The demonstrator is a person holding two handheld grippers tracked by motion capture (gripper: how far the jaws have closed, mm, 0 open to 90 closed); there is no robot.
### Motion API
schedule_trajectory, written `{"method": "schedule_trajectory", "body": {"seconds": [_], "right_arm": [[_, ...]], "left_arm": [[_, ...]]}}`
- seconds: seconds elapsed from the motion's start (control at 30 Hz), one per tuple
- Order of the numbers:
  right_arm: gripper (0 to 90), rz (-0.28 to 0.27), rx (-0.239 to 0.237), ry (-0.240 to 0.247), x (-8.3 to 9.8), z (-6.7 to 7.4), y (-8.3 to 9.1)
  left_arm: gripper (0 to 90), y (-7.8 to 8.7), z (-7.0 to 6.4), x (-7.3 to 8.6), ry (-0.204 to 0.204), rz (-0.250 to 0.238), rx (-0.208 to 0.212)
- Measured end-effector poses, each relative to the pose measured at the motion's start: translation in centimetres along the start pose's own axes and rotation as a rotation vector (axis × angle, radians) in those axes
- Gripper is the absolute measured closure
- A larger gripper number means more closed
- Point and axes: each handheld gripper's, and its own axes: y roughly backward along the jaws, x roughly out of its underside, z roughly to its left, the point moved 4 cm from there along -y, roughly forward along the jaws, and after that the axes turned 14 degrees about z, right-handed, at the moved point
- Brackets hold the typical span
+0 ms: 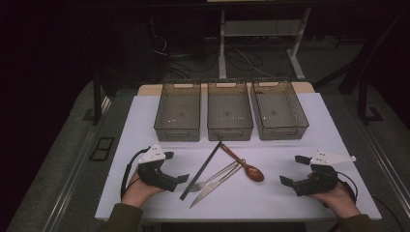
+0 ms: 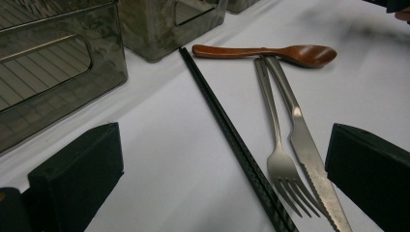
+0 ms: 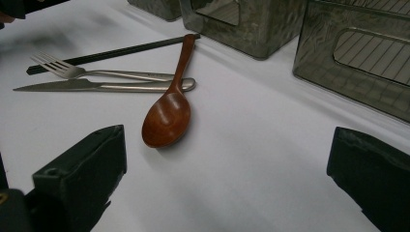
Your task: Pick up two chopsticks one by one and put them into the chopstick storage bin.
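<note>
On white tabletop [image 1: 145, 125]: three grey bins [image 1: 230, 116], cutlery; dark room; both grippers' fingers wide open, empty.

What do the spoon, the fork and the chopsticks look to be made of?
Spoon: wood, it seems; reddish-brown, smooth with a soft sheen. Fork: metal, likely steel; silver-grey with a brushed shine. Chopsticks: black, textured surface; plastic or lacquered wood, I cannot tell which.

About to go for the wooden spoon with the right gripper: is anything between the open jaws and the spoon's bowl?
Nothing visible. The right gripper is open, with bare white table between it and the wooden spoon. The spoon's handle lies across the fork and knife handles, beyond the bowl.
</note>
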Motion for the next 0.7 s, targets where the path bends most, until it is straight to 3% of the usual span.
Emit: {"method": "schedule_trajectory", "body": {"seconds": [0.7], "right_arm": [[0.1, -0.001, -0.002, 0.011, -0.1, 0.3, -0.1]], "left_arm": [[1.5, -0.2, -0.9, -1.5, 0.004, -0.03, 0.021]]}}
